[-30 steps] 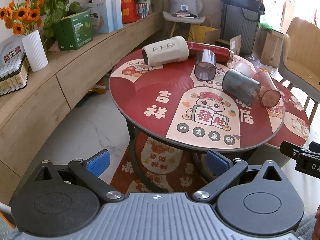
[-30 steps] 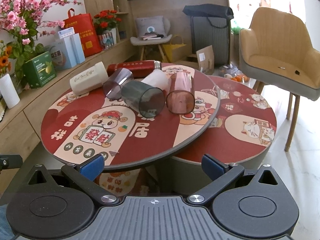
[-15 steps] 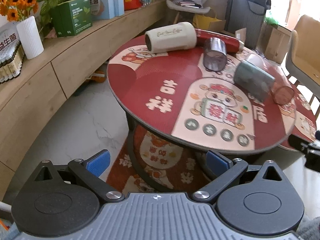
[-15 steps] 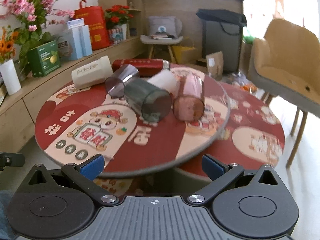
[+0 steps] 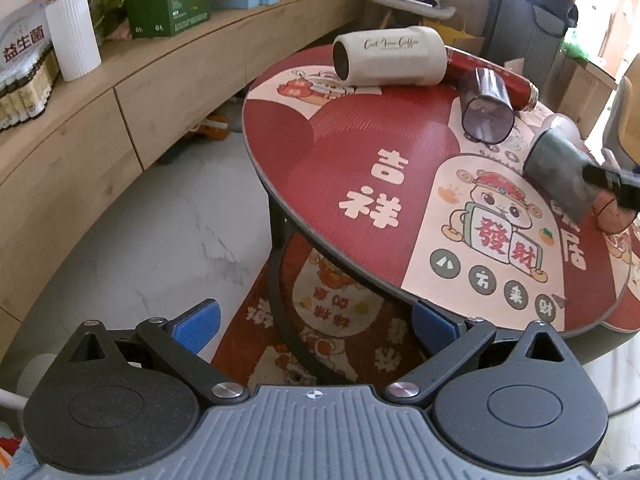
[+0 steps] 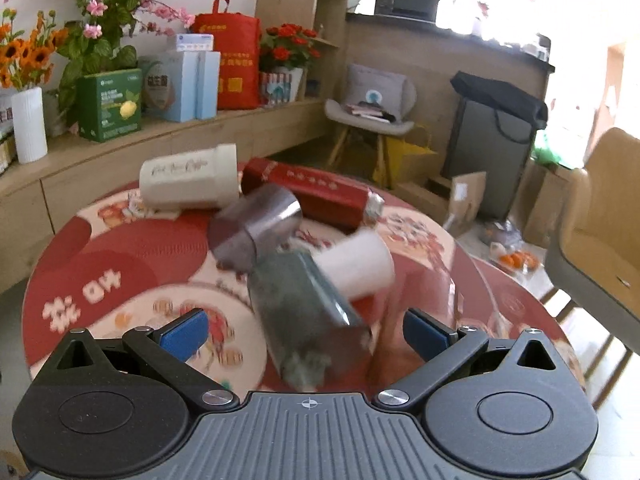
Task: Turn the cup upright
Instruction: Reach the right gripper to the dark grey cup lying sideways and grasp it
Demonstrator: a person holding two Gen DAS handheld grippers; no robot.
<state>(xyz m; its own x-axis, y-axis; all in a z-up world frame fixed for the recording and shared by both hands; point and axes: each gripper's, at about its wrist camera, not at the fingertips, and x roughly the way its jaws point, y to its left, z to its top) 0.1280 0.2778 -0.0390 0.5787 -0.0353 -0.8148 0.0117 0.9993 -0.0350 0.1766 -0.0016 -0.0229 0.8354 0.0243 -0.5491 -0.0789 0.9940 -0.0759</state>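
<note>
Several cups lie on their sides on the round red table (image 5: 360,152): a cream cup (image 5: 390,56), a smoky purple cup (image 5: 486,110), a dark green-grey cup (image 5: 560,168) and a pinkish cup (image 5: 614,216). My right gripper (image 6: 306,334) is open, with the green-grey cup (image 6: 308,312) lying between its blue pads (image 6: 186,334). A white cup (image 6: 356,268) lies just behind it. The right view is motion-blurred. My left gripper (image 5: 316,322) is open and empty, off the table's near-left edge. The right gripper's tip shows in the left view (image 5: 612,188), over the green-grey cup.
A red bottle (image 6: 316,196) lies behind the cups. A wooden sideboard (image 5: 100,120) with a white vase (image 5: 74,36), boxes and flowers runs along the left. A tan chair (image 6: 600,216) stands at the right. A lower red table (image 5: 624,320) adjoins the main one.
My right gripper has moved forward over the table until the green-grey cup sits between its pads. My left gripper has shifted closer to the table's left edge. Both stay open.
</note>
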